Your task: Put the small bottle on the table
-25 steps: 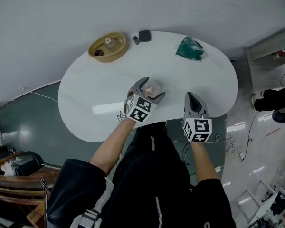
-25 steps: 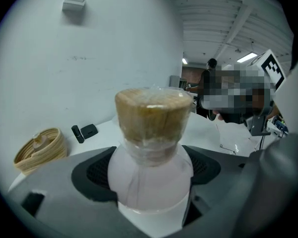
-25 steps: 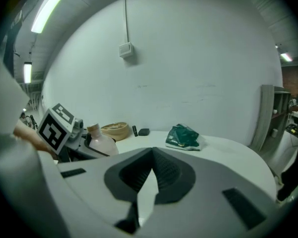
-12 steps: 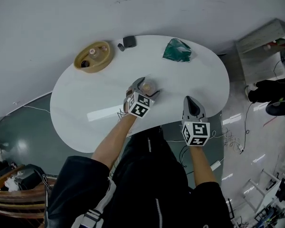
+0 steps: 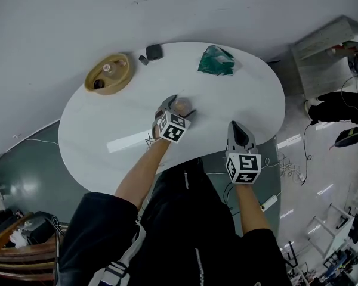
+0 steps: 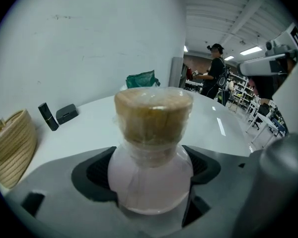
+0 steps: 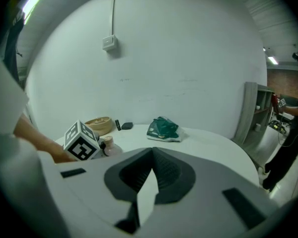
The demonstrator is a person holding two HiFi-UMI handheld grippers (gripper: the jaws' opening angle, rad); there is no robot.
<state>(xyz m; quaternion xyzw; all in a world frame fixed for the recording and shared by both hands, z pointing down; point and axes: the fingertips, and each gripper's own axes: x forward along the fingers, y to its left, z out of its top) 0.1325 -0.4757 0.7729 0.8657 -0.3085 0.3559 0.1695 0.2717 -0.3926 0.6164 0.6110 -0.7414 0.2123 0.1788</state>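
Left gripper (image 5: 176,108): we're lower, nearer the table (image 5: 107,118) than a second ago
Bottle (image 6: 151,177): upright, cork (image 6: 153,108) up, belly gripped between our wide left jaws, over mid-table
Right gripper (image 7: 148,180): closed, empty, at the near edge

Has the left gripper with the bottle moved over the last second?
Yes. The left gripper went further in over the table, away from its near edge.

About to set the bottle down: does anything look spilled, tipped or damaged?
Nothing stands out. The small round pinkish glass bottle with a film-wrapped cork stopper sits squarely in the left hand-held gripper, no spill visible. The woven tan basket and crumpled green bag rest on the white table.
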